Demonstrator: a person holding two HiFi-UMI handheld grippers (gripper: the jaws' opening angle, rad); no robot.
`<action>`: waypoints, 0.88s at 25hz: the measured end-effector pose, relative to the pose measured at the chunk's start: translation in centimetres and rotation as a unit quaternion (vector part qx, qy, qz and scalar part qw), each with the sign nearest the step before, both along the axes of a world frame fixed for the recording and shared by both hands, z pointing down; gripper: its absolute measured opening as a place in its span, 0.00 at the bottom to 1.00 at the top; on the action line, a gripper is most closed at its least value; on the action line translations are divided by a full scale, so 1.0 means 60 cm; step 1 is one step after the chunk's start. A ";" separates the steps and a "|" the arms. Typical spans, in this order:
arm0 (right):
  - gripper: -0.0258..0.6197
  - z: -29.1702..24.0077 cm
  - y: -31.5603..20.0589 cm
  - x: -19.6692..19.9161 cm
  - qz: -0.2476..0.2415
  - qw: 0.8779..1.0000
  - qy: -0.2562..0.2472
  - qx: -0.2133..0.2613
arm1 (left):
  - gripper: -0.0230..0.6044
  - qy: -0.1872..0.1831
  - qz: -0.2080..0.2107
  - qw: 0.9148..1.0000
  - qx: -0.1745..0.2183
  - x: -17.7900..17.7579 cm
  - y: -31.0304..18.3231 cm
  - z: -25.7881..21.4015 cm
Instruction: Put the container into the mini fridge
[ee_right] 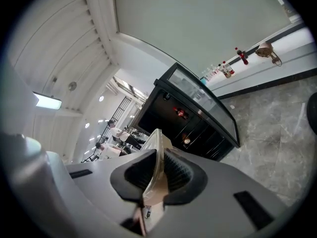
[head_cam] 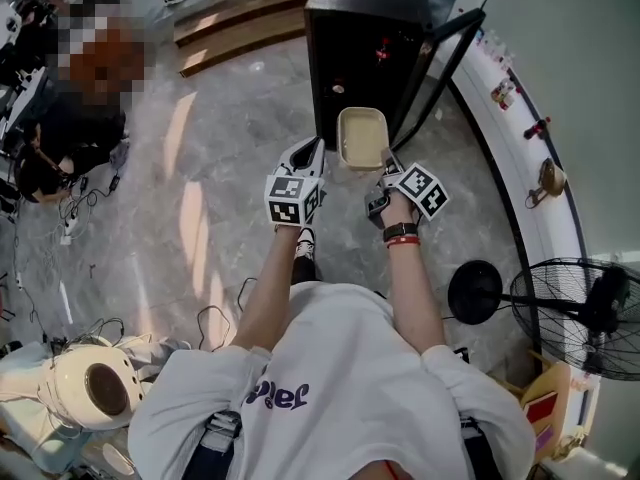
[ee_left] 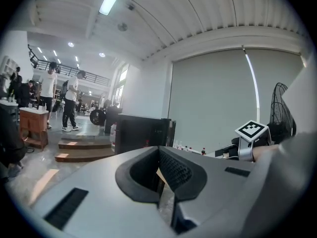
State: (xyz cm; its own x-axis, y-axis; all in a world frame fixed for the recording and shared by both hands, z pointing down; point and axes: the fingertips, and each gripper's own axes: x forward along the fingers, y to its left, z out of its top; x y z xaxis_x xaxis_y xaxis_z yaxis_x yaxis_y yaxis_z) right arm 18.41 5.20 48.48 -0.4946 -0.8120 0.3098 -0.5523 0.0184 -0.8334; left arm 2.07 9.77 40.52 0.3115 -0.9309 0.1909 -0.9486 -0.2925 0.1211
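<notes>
Container (head_cam: 362, 136), beige and shallow with rounded corners, hangs in the air just in front of the mini fridge (head_cam: 345, 58), at its open front and not yet inside it. The fridge is a black box standing on the grey stone floor (head_cam: 220, 168), and its glass door (head_cam: 440, 63) is swung out to its right. Something small and red shows on a shelf inside.

The right gripper (head_cam: 388, 165) meets the container on the side away from the fridge. Its jaws stand only a narrow way apart and are pressed on the container's thin rim, which rises edge-on between the ribbed pads in the right gripper view.

The left gripper (head_cam: 316, 152) comes in at the container's left side, also short of the fridge. Its jaws are nearly together, and a sliver of the same beige edge is pinched between them in the left gripper view.

Wooden steps (head_cam: 240, 23) lie left of the fridge. A black standing fan (head_cam: 575, 313) is well to the fridge's right.
</notes>
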 end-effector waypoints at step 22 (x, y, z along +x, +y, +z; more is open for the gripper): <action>0.13 -0.023 -0.182 -0.079 0.045 0.999 -0.008 -0.003 | 0.07 0.022 0.053 0.998 -0.010 -0.076 -0.215 -0.003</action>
